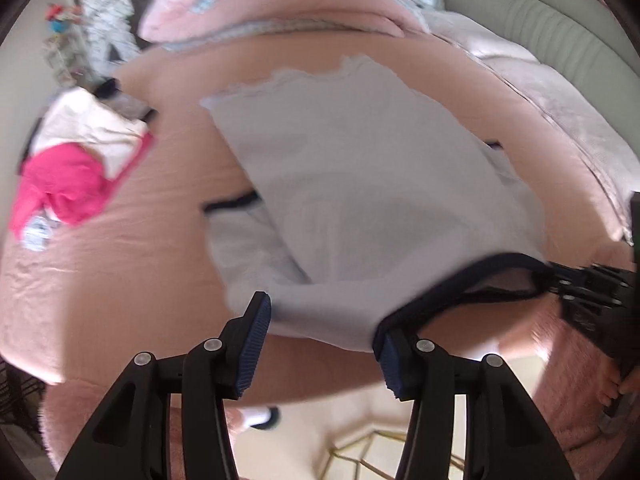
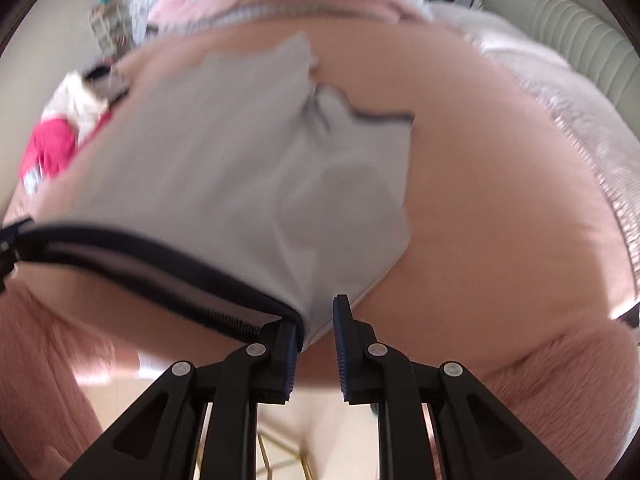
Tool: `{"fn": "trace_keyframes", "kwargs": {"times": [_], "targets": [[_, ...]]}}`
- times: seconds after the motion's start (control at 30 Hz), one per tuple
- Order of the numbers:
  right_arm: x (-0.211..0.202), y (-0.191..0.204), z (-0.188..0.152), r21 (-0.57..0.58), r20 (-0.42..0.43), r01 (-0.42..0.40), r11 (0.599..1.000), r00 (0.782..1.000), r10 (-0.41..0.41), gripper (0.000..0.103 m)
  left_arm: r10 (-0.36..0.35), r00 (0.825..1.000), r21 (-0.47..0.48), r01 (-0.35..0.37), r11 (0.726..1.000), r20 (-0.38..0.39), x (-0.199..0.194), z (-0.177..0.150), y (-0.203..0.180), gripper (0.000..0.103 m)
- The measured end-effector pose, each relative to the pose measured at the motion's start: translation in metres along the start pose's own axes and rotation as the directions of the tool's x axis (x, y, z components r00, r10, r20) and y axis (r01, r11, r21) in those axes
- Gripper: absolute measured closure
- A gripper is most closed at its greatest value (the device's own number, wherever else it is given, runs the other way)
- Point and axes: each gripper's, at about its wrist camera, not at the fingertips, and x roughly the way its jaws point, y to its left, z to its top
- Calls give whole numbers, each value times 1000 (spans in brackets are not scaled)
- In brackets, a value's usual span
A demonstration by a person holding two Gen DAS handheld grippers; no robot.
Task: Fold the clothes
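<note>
A pale grey-white top with a dark navy collar (image 1: pixel 360 184) lies spread on the pink bed, its frilled hem far from me. My left gripper (image 1: pixel 320 332) is open, jaws wide apart, with the collar end of the top draped between and over the right finger. In the right wrist view the same top (image 2: pixel 224 184) reaches my right gripper (image 2: pixel 318 340), whose jaws stand a little apart with the shoulder cloth hanging between them. The navy collar (image 2: pixel 160 264) runs left toward the other gripper. The right gripper also shows at the right edge of the left wrist view (image 1: pixel 592 292).
A pink and white pile of clothes (image 1: pixel 76 168) lies at the bed's left edge. Folded pink and blue bedding (image 1: pixel 280 4) is at the far end. A grey headboard (image 1: pixel 552 28) is at the right. The bed's (image 1: pixel 120 280) near edge and floor are below me.
</note>
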Motion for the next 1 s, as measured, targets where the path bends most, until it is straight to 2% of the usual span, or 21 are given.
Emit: {"fn": "trace_keyframes", "kwargs": {"times": [0.03,0.1,0.23,0.33,0.4,0.43,0.5,0.53,0.6,0.67,0.73,0.77,0.9,0.97,1.0], "targets": [[5,2,-4,-10,-31,-3,1000,1000,3,89,-50,998,13,50,999,-36,5,-5,-3,55],[-3,3,-2,-16,-32,-58,998,998,58,88,-143,984,30,147,989,-102,13,-14,-8,55],[-40,5,11,-76,5,-170,982,985,171,86,-238,965,-20,238,971,-107,7,-24,-2,55],[-67,-3,18,-63,81,-281,958,955,286,86,-282,958,-155,272,950,-50,2,-21,21,55],[-72,-13,23,-18,140,-326,945,935,325,78,-290,957,-301,274,913,-9,8,-20,42,55],[-65,-18,26,21,154,-310,951,940,303,77,-293,956,-371,271,888,-2,14,-22,50,56],[-37,-20,29,97,112,-237,967,968,226,77,-305,952,-481,268,834,2,29,-25,64,56],[-23,-23,33,121,90,-223,967,973,213,77,-311,950,-515,270,813,7,34,-26,68,56],[-5,-20,39,134,85,-226,965,973,216,77,-282,959,-500,259,827,30,36,-25,64,56],[10,-12,38,106,59,-189,976,981,184,77,-199,980,-428,192,883,29,37,-21,53,56],[25,-2,33,51,16,-125,991,992,124,77,-140,989,-361,112,926,-53,49,-19,42,56],[31,2,29,24,-2,-93,995,996,93,77,-113,987,-328,69,942,-115,58,-20,38,56],[27,12,13,-76,-34,-3,997,999,1,76,-46,986,-205,12,979,-162,51,-29,29,56],[20,11,6,-90,-45,10,996,999,-14,75,-45,985,-202,11,979,-166,45,-30,31,56],[16,9,4,-80,-46,4,997,999,-8,75,-78,986,-243,41,969,-147,41,-30,36,56]]}}
